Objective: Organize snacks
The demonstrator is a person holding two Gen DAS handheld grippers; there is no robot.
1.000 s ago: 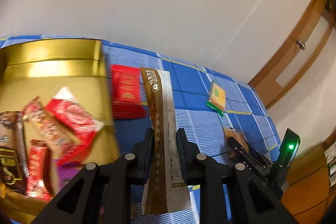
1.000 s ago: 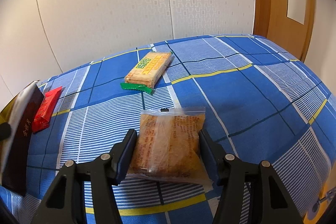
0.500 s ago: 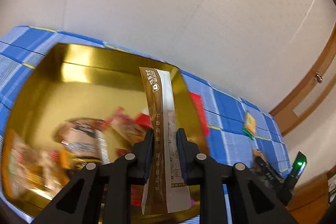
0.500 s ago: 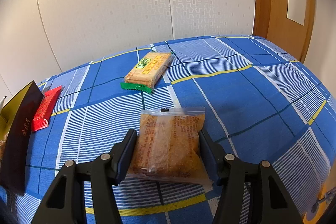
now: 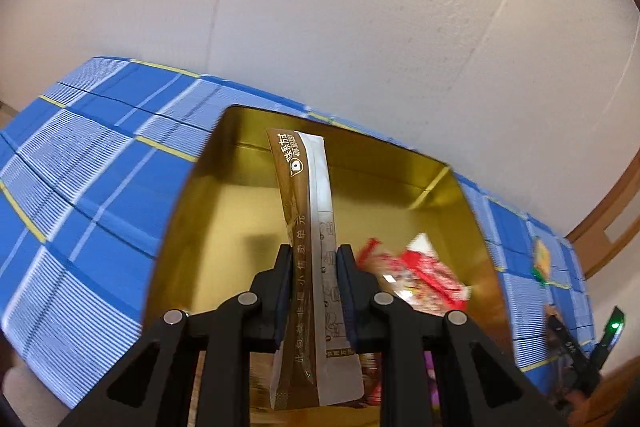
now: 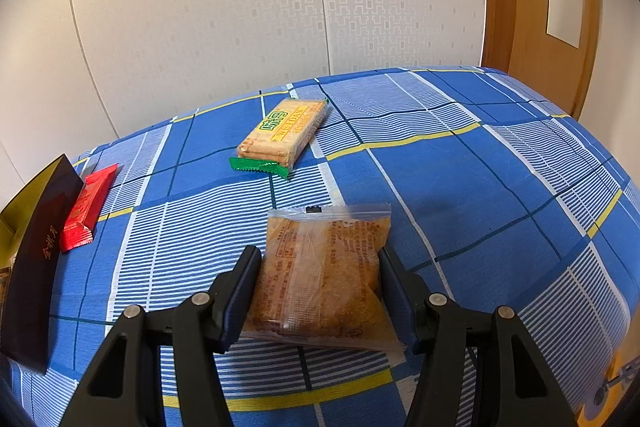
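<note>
My left gripper (image 5: pixel 316 251) is shut on a long brown-and-white sachet (image 5: pixel 304 187), which stands upright between the pads. It hangs over the open gold tin (image 5: pixel 224 227), above the bare left part of the tin's floor. Red snack packets (image 5: pixel 424 271) lie in the tin's right half. In the right wrist view, my right gripper (image 6: pixel 320 259) rests low on the blue checked cloth. Both of its fingers press the sides of a clear packet with an orange cake (image 6: pixel 324 291), which lies flat on the cloth.
A cracker pack with a green end (image 6: pixel 284 135) lies on the cloth beyond the orange packet. A red packet (image 6: pixel 86 207) lies beside the tin's dark outer wall (image 6: pixel 36 267) at far left. White wall panels stand behind, and a wooden door (image 6: pixel 536 7) at right.
My left gripper has carried the sachet leftward from over the cloth, past the red packet, to above the gold tin. The right gripper and its orange packet have not moved.
</note>
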